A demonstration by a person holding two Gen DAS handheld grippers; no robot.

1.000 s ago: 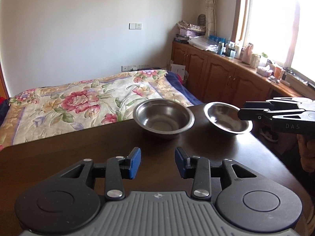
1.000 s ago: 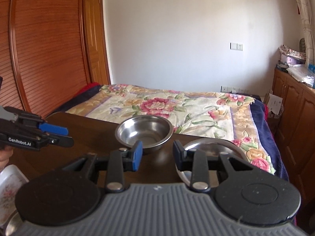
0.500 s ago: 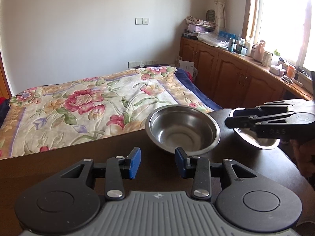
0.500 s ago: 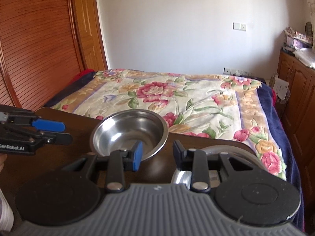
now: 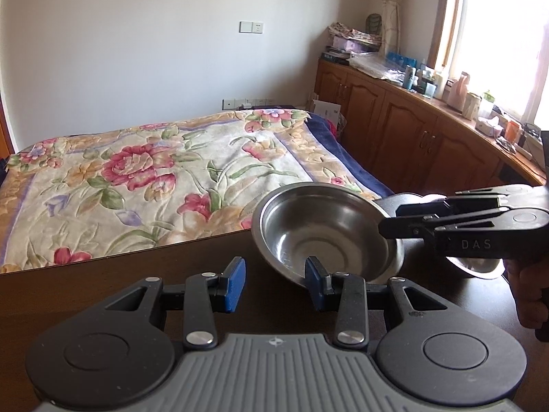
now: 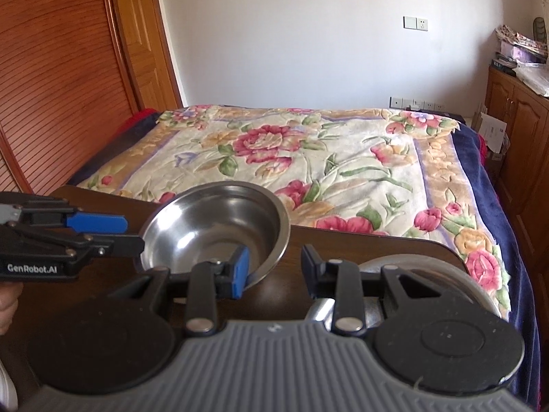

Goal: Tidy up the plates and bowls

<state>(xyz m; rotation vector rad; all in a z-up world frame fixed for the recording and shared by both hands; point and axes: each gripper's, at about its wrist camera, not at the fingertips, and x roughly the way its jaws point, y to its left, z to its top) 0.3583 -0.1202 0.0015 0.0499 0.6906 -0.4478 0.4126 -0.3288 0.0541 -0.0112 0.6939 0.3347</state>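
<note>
The dark counter (image 5: 103, 292) carries two steel bowls at its far edge beside the bed (image 5: 137, 178). Your left tool (image 5: 274, 283) and right tool (image 6: 272, 267) are both released, flanking the nearer bowl (image 5: 322, 233) for a rim grasp; the second bowl (image 6: 429, 274) sits just beside it, likely the stacking partner.

You've got a floral bedspread (image 5: 144, 171) behind, plain white wall (image 5: 137, 51), wooden cabinets (image 5: 394, 116), bright sunlit window (image 5: 497, 34), slatted wardrobe door (image 6: 61, 86).

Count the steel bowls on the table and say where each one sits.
2. The deeper bowl stands near the table's far edge, ahead of the left gripper. The shallower bowl sits right of it, mostly hidden under the right gripper. Others may lie out of view.
</note>
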